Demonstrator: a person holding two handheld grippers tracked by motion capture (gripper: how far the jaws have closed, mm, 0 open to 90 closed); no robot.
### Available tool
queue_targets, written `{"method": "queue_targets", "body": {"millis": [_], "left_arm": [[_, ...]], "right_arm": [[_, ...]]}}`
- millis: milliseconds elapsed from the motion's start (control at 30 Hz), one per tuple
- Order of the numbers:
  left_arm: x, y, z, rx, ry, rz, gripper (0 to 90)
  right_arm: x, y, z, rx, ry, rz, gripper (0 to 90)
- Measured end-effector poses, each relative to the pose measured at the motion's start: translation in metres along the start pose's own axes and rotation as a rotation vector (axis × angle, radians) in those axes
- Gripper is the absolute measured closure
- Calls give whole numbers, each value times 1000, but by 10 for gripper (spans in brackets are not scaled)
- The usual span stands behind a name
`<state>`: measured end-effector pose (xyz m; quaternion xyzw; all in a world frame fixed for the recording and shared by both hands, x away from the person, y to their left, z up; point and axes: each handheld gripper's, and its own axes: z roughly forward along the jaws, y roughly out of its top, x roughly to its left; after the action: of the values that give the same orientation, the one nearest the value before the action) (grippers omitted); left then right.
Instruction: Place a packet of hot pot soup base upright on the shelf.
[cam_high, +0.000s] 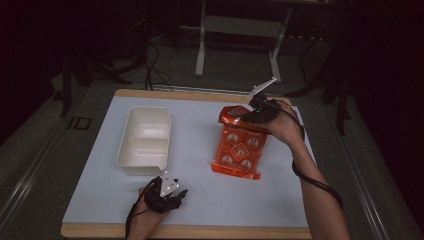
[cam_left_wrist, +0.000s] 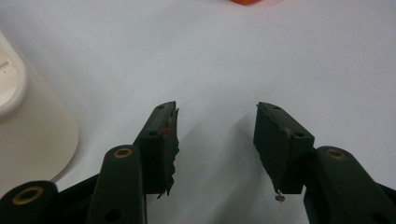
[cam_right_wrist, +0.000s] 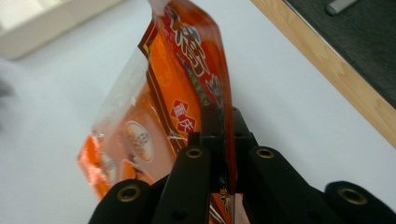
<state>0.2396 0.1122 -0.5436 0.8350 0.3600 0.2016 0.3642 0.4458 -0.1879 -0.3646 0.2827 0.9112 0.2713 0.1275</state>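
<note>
In right tool (cam_right_wrist: 224, 140): orange packet (cam_right_wrist: 159, 121), print unreadable.

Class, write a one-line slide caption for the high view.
Right gripper lifts an orange snack packet by its top edge beside a white tray.

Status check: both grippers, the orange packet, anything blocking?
Right gripper shut on orange packet, top lifted. Left gripper open, empty. White tray off to the side, clear.

right gripper (cam_right_wrist: 224, 140) pinches the orange snack bag's (cam_right_wrist: 154, 126) edge above the white table (cam_right_wrist: 289, 98).
</note>
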Motion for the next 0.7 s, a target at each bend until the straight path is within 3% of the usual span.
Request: {"method": "queue_targets", "body": {"millis": [267, 500, 700], "left_arm": [[0, 0, 0, 0, -1, -2, 497], [0, 0, 0, 0, 0, -1, 498], [0, 0, 0, -1, 1, 0, 498]], "right_arm": [[8, 6, -9, -33, 58, 23, 900], [12, 13, -19, -56, 110, 86, 900], [16, 21, -23, -38, 142, 129, 900]]}}
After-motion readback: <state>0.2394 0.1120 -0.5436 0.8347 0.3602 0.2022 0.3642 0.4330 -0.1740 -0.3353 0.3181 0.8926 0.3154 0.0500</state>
